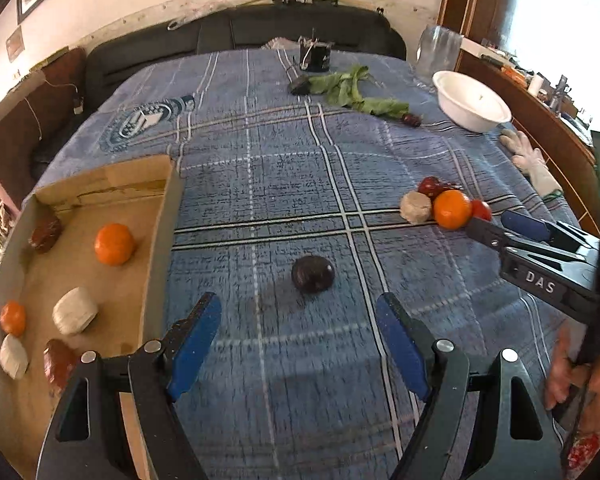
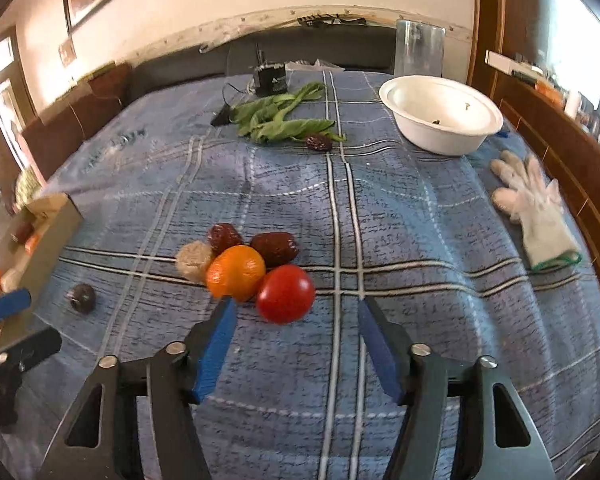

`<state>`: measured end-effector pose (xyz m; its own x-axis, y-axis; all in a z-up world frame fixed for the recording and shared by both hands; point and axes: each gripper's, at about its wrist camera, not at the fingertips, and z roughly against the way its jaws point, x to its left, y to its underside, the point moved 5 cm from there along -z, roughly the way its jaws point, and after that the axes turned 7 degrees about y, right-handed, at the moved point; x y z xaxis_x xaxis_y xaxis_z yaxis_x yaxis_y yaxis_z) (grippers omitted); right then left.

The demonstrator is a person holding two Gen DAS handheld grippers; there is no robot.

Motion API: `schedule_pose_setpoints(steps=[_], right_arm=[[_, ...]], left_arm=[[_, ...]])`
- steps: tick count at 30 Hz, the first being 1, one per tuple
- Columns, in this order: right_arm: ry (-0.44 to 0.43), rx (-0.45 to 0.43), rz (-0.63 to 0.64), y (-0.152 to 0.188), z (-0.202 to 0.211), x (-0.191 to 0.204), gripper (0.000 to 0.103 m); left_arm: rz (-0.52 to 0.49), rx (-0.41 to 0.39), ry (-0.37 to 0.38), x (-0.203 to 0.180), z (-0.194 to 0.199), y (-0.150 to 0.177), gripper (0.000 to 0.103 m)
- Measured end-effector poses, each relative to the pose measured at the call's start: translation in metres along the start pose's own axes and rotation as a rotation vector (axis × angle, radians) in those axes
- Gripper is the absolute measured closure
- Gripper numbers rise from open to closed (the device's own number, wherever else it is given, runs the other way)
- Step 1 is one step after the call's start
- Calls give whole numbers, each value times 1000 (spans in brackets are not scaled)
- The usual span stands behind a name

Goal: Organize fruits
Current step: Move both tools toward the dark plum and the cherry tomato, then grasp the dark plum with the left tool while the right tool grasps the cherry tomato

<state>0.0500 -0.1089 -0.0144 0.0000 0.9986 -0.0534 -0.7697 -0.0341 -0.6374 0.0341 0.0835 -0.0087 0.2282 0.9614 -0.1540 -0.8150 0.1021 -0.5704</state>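
An open cardboard box (image 1: pixel 160 220) at the left holds an orange (image 1: pixel 114 244), a smaller orange, two white balls and two brown dates. A dark round fruit (image 1: pixel 313 274) lies on the blue plaid cloth just ahead of my left gripper (image 1: pixel 298 304), which is open and apart from it. In the right wrist view a red tomato (image 2: pixel 286 294), an orange (image 2: pixel 236 272), a beige ball (image 2: pixel 194 260) and two dates (image 2: pixel 274 246) lie in a cluster. My right gripper (image 2: pixel 296 306) is open, its tips on either side of the tomato's near edge without pressing on it.
A white bowl (image 2: pixel 440 120), a glass jar (image 2: pixel 418 48), green leaves (image 2: pixel 284 120) with one date (image 2: pixel 319 143) and a black device (image 2: pixel 270 78) stand at the far end. A white glove (image 2: pixel 536 208) lies by the right edge. A person's hand (image 1: pixel 568 376) holds the right gripper.
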Motion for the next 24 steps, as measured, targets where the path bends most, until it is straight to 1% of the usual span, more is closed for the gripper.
schedule_pose_setpoints(steps=[1, 3, 5, 7, 9, 10, 12, 13, 15, 18, 22, 23, 24], right_arm=[[4, 4, 11, -2, -2, 1, 47], [12, -4, 19, -8, -4, 1, 50], [-3, -12, 14, -13, -3, 1, 53], [-42, -18, 2, -16, -3, 1, 53], [-106, -12, -20, -13, -5, 1, 53], [-132, -4, -31, -12, -7, 0, 53], [-185, 15, -57, -9, -9, -5, 53], [-203, 22, -74, -8, -10, -9, 53], [-207, 24, -94, -6, -10, -14, 53], [-214, 25, -75, -5, -9, -14, 53], [-199, 9, -68, -6, -9, -11, 53], [-195, 1, -67, -7, -8, -10, 53], [-194, -1, -63, -8, -9, -10, 53]], left_arm=[[2, 9, -3, 1, -5, -2, 24], [-8, 20, 3, 0, -12, -3, 26], [-29, 28, 11, -3, -16, -4, 27], [-52, 46, 21, -9, -23, -4, 34], [-68, 62, 14, -12, -29, -2, 53], [-77, 50, -5, -12, -28, -2, 59], [-70, 43, 1, -12, -28, -3, 73], [-61, 39, 7, -12, -28, -3, 73], [-46, 30, 19, -10, -27, -3, 74], [-35, 14, 30, -8, -27, -3, 74], [-51, -8, 29, -9, -27, -1, 73], [-58, -15, 28, -10, -27, -1, 75], [-62, -23, 26, -10, -27, -1, 81]])
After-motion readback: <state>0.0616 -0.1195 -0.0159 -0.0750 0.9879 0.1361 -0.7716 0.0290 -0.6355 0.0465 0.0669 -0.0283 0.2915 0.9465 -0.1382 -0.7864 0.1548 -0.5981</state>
